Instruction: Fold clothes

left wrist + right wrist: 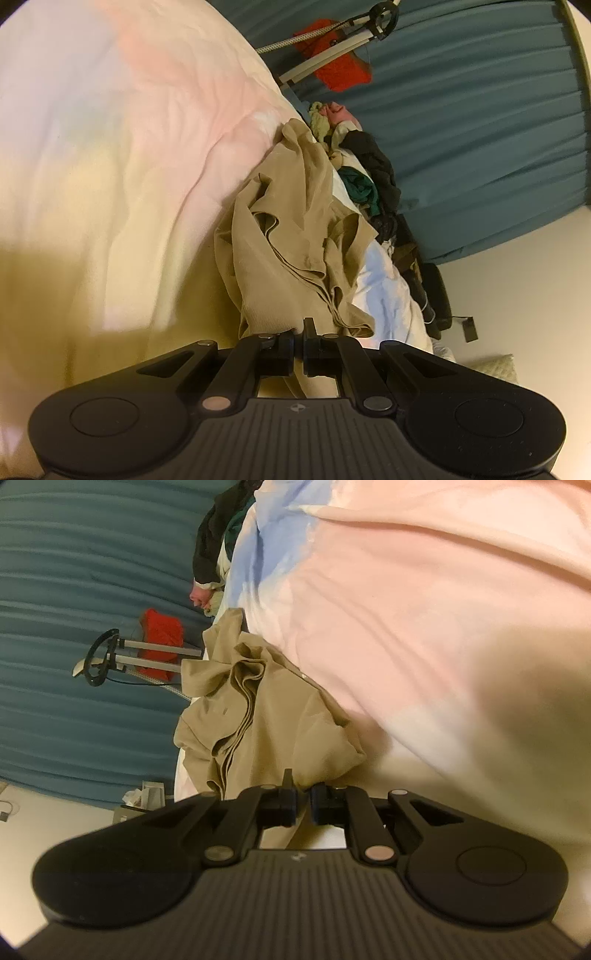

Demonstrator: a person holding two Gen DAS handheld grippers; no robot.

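A tan ribbed garment [291,236] lies crumpled in loose layered folds on the bed [110,166], over its pastel cover, just beside a heap of dark and green clothes [369,177]. The left gripper [299,332] pinches one edge of the garment between closed fingers; the right gripper [303,792] likewise clamps another edge. Both views are tilted sideways.

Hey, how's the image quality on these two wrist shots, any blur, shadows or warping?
Left wrist: the bedspread is smeared and washed out, shadowed at lower left; the tan garment is sharp; the curtain bows from the fisheye. Right wrist: the hand-held gripper body is soft, and a yellowish shadow covers the bedspread at lower right.
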